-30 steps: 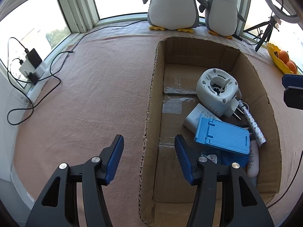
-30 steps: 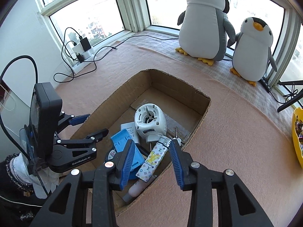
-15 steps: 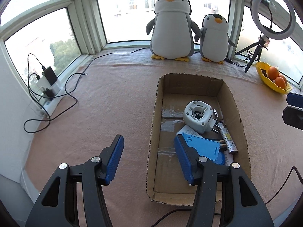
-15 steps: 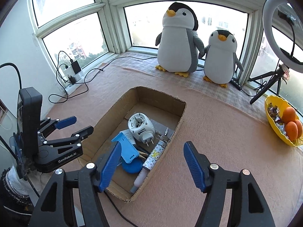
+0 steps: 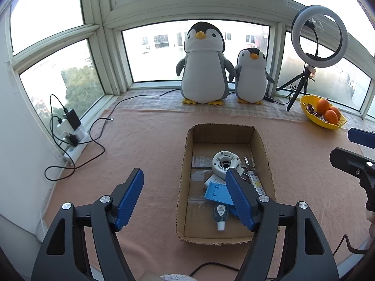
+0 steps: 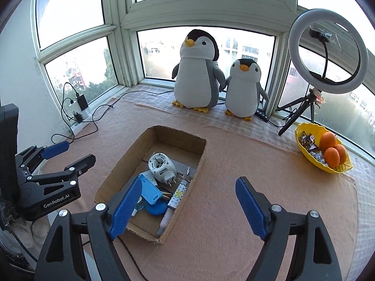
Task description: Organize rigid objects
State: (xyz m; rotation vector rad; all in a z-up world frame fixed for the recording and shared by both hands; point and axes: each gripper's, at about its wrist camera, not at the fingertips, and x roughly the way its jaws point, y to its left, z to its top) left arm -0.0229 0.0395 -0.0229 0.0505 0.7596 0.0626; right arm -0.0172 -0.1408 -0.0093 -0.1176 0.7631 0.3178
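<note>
- Cardboard box (image 5: 225, 235) sits on the pink-clothed table (image 5: 152, 145), holding a white plug-in device (image 5: 225, 162), blue stand (image 5: 216, 193) and patterned tube (image 6: 177, 194).
- Left tongs (image 5: 185, 197) and right tongs (image 6: 188, 207) have just been opening; both gape with nothing between them.

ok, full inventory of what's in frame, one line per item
brown cardboard box: 1, open, mid-mat
white round plug-in adapter: 1, in box
blue plastic phone stand: 1, in box
patterned white tube: 1, along box's right wall
small grey bottle: 1, in box
grey-white plush penguins: 2, by window
white ring light on black tripod: 1, right sill
yellow bowl: 1, holds oranges and sweets
white power strip with chargers: 1, left sill
left gripper: black, blue pads, open, empty
right gripper: same, open, empty
</note>
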